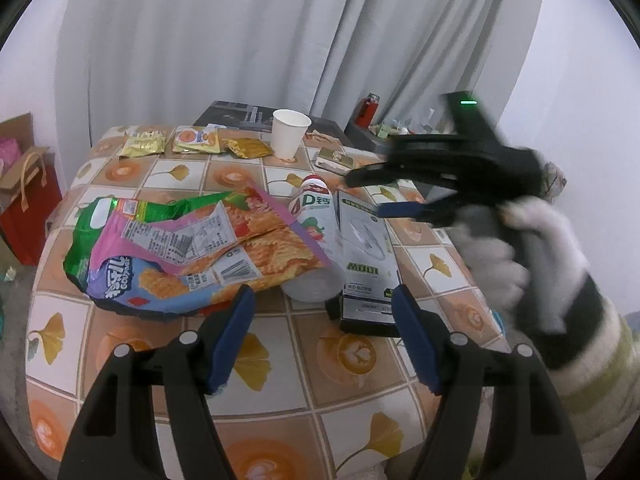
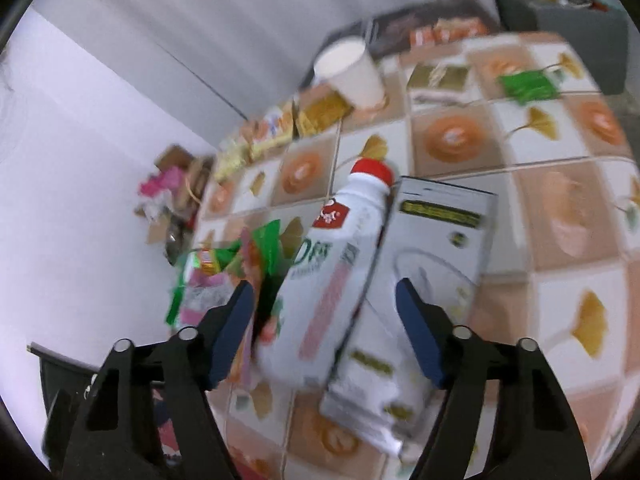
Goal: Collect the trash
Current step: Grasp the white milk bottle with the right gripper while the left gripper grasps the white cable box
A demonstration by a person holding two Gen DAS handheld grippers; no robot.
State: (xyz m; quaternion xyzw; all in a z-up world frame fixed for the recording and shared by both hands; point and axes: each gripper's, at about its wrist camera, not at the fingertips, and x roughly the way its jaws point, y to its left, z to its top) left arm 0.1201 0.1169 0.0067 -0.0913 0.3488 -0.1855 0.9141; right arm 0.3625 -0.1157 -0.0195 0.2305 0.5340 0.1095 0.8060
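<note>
My left gripper [image 1: 324,312] has its jaws apart, nothing between the pads, over the tablecloth [image 1: 280,360] just short of the torn snack bag [image 1: 168,248]. My right gripper [image 2: 325,308] is also spread, pads clear, blurred, above the white bottle [image 2: 320,280] lying on its side, touching the grey box [image 2: 432,248]. Bag lies left of the bottle. Paper cup [image 1: 290,132] and small wrappers [image 1: 196,140] sit at the far edge.
</note>
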